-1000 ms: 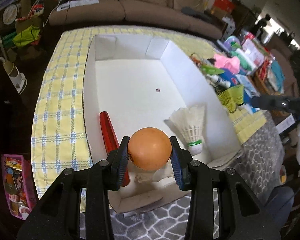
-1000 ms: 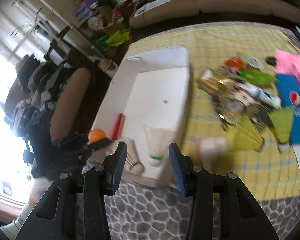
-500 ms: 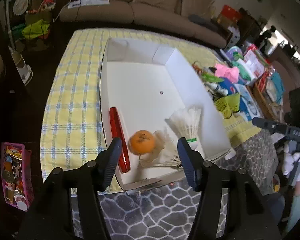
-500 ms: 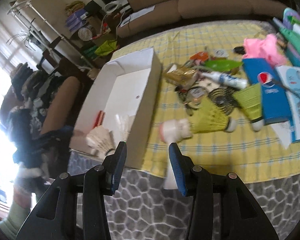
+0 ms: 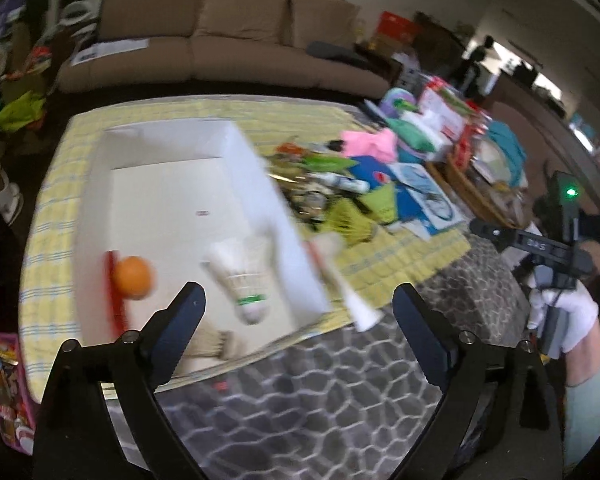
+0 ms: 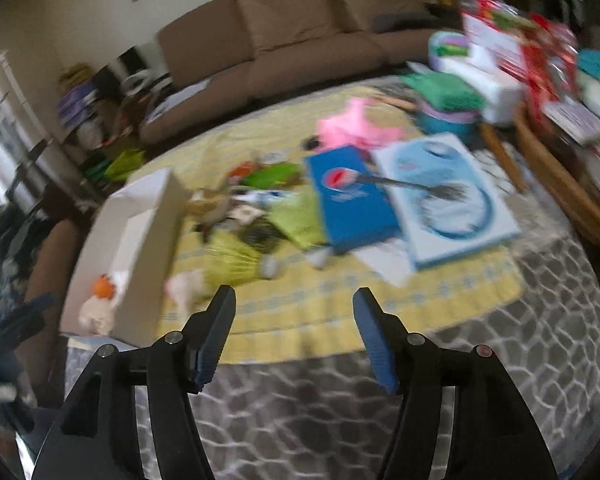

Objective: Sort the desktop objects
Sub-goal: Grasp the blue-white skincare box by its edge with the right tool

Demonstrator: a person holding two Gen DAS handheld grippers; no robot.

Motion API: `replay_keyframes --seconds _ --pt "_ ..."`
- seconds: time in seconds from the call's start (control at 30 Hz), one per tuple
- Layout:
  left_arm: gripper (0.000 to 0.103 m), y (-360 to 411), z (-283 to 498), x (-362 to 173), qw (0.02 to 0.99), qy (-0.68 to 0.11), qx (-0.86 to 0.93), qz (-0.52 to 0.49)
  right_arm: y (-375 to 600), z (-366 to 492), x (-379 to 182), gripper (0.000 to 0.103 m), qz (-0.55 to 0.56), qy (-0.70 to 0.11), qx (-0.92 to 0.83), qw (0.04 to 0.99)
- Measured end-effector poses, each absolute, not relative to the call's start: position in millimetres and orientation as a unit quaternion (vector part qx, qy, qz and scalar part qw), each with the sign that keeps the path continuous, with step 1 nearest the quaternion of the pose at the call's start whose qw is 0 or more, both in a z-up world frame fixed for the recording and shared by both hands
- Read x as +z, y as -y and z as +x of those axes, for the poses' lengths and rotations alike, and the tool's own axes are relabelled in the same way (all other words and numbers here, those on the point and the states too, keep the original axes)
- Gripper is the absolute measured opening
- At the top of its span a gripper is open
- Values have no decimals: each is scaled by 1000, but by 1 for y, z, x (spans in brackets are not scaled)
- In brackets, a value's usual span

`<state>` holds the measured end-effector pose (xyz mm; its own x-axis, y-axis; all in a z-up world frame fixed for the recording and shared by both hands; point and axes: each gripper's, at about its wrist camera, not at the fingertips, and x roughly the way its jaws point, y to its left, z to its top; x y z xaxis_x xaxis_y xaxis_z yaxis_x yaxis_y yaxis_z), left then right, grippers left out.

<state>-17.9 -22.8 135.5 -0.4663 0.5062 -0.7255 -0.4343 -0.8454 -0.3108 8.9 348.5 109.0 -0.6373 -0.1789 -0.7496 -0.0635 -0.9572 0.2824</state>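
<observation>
The left wrist camera looks forward and down between the wide-apart fingers of the left hand-held gripper (image 5: 300, 304), from just off the near edge of the tabletop (image 5: 384, 264), with the white box (image 5: 172, 208) close ahead and to its left. The right wrist camera looks the same way from the right hand-held gripper (image 6: 294, 304), set further right, the box (image 6: 148, 240) far to its left. Both views share the box, the yellow checked cloth (image 6: 340, 304) and the brown sofa (image 6: 300, 32) beyond. Both are motion-blurred.
</observation>
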Motion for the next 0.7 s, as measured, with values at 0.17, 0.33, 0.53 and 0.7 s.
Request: replay_keyframes --seconds 0.17,0.33,0.53,0.7 --pt "96 -41 -17 123 313 31 839 -443 -393 21 89 63 432 155 -888 0" --pt "96 -107 -19 102 346 22 821 -454 -437 27 74 63 437 153 -886 -28" --pt "96 -189 -26 73 378 27 795 -473 -486 17 62 63 430 147 -889 -53" --pt "96 -249 -37 52 388 24 786 -480 -517 -7 54 63 423 138 -894 -60"
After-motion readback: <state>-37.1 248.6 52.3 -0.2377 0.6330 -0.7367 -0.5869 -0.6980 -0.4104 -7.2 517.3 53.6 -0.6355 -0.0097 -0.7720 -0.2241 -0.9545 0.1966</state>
